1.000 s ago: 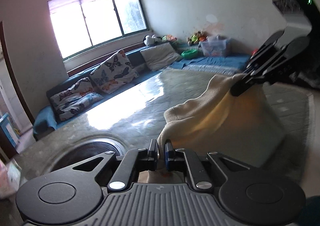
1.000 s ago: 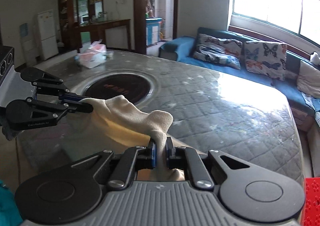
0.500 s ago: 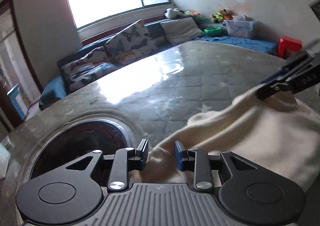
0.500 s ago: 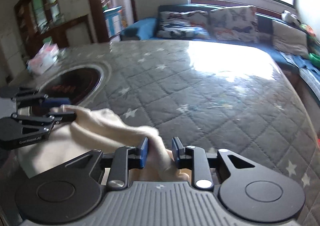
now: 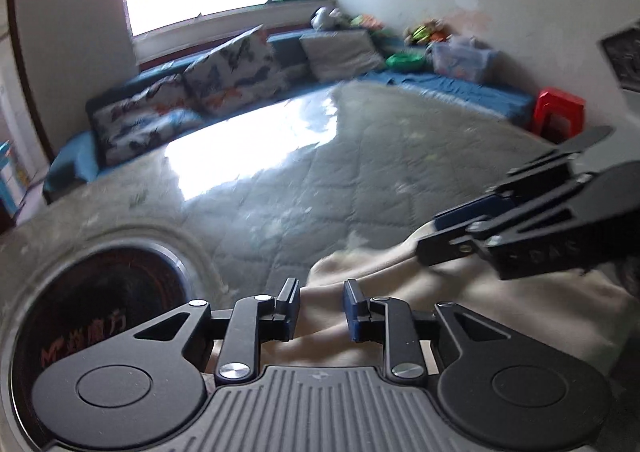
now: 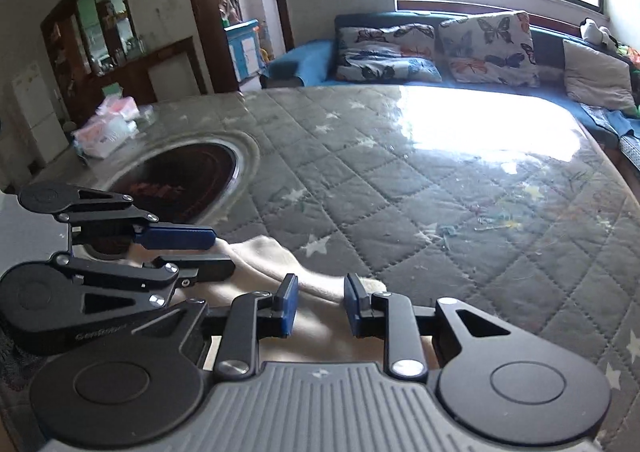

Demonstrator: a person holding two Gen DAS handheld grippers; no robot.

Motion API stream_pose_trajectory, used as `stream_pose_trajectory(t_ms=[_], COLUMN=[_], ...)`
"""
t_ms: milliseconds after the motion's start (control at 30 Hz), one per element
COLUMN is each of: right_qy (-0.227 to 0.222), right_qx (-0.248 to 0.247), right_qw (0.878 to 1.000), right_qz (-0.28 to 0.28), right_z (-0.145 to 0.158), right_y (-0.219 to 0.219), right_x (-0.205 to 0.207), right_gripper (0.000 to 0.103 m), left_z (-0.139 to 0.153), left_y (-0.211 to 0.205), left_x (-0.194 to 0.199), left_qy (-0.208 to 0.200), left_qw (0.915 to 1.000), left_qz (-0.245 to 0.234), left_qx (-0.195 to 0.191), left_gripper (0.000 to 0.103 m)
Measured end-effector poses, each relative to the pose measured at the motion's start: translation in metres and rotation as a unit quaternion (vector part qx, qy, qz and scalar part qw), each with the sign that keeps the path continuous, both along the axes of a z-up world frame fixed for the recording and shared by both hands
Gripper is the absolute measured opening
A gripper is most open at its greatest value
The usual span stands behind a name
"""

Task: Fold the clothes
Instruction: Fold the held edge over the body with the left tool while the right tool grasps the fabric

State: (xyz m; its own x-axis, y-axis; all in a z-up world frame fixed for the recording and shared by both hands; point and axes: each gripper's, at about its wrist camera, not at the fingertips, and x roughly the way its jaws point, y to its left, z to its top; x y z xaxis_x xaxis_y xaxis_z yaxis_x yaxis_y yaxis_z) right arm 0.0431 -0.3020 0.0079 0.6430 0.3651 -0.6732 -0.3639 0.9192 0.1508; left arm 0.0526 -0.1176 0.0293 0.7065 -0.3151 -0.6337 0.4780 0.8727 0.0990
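I am looking at the cream cloth [image 5: 460, 304] lying on the gray table [image 6: 440, 212], right under both grippers. My left gripper [image 5: 321, 306] and right gripper [image 6: 318, 306] are both sitting a little open, pads off the cloth, after letting go.

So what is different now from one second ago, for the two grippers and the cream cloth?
Both grippers let go. The left gripper and the right gripper were shut on the cream cloth; their jaws have just been opening, and the cloth's edge now lies loose between them on the grey quilted table. Both came down with it. The table itself looks unchanged.
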Motion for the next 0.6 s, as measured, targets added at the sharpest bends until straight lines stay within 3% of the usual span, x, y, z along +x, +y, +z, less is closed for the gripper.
stream_pose_trajectory(t_ms=[100,267,600], right_qy=[-0.002,-0.014,-0.037], right_qx=[-0.008,-0.014,-0.042], right_qw=[1.000,1.000,0.994], right_qz=[0.000,0.004,0.097], right_z=[-0.009,0.002,0.009], right_y=[0.004,0.008,0.038], right_x=[0.000,-0.002,-0.043], right_gripper=[0.025,0.025,0.025], left_z=[-0.005,-0.005,-0.004], left_y=[0.004,0.011,0.012], left_x=[0.007,0.009,0.011], left_qy=[0.008,0.017,0.023], left_qw=[0.9999,0.9994,0.9994], left_qz=[0.010,0.014,0.009], left_qx=[-0.006,-0.027,-0.026], left_gripper=[0.030,0.030,0.031])
